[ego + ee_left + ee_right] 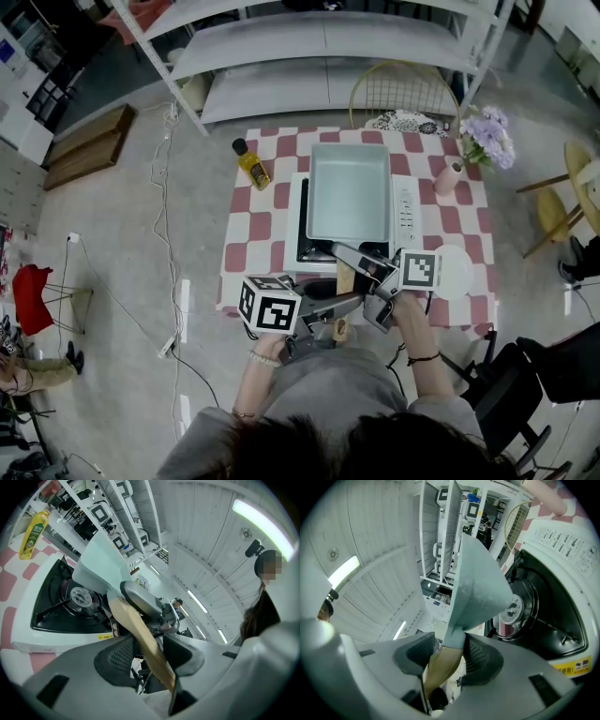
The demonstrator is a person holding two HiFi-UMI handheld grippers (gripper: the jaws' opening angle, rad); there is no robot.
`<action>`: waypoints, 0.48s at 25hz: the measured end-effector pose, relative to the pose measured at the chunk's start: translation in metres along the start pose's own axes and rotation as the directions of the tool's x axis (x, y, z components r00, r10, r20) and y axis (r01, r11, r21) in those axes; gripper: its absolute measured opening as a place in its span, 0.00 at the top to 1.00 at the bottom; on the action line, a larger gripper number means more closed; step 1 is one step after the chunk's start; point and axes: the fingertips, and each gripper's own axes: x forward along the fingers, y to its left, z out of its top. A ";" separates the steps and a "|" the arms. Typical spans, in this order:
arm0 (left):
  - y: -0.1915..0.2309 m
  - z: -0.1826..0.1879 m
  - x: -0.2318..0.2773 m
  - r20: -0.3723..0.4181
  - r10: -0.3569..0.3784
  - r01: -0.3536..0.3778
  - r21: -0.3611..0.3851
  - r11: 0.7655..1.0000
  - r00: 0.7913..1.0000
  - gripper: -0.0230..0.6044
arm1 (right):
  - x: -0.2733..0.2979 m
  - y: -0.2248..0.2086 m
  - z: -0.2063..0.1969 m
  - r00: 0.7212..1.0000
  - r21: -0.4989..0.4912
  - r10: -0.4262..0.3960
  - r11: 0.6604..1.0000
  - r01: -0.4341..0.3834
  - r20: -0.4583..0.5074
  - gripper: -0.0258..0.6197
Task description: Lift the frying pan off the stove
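Dark hair of the person's head (pixel 347 450) fills the foreground as two hand-held grippers raise a square, pale-blue frying pan (pixel 349 192) by its wooden handle (pixel 345 277). The pan hangs over the white stove (pixel 405 211) on a table with a red-checked tablecloth (pixel 258 225). Both gripper views show the burner (pixel 79 597) bare beneath the pan's underside.

The right gripper (pixel 451 649) is clamped where the pan's neck meets the wood, its jaws held fairly wide by the thick handle. The left gripper (pixel 149 644) is closed on the handle's free end, which sits slantwise between its pads. That hold looks the less square of the two.

The lift appears well begun, but the pan is not yet carried away from the stove. Its whole body hangs out beyond the grip, so the far edge will tend to dip. To counter that, the right gripper should carry the weight while the left bears down lightly on the handle's end.

Both hands should rise together without rolling, or the slanted handle may twist in the left pads. The yellow oil bottle (pixel 251 163) and the pink vase of purple flowers (pixel 448 176) stand near either side, so a straight upward path is safest before any sideways move.
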 end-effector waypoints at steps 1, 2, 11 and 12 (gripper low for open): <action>-0.002 0.001 0.000 0.001 -0.002 0.002 0.005 1.000 1.000 0.65 | 0.000 0.003 0.001 1.000 -0.006 0.005 1.000 -0.005 0.002 0.66; -0.003 0.002 0.000 0.002 -0.004 0.004 0.010 1.000 1.000 0.65 | 0.000 0.005 0.002 1.000 -0.012 0.006 1.000 -0.006 0.003 0.66; -0.019 0.011 -0.003 0.008 -0.016 0.015 0.059 0.998 1.000 0.65 | -0.001 0.027 0.009 1.000 -0.051 0.023 0.998 -0.022 0.016 0.66; -0.021 0.013 -0.003 0.010 -0.018 0.017 0.066 0.998 1.000 0.65 | -0.001 0.029 0.011 1.000 -0.058 0.023 0.998 -0.022 0.017 0.66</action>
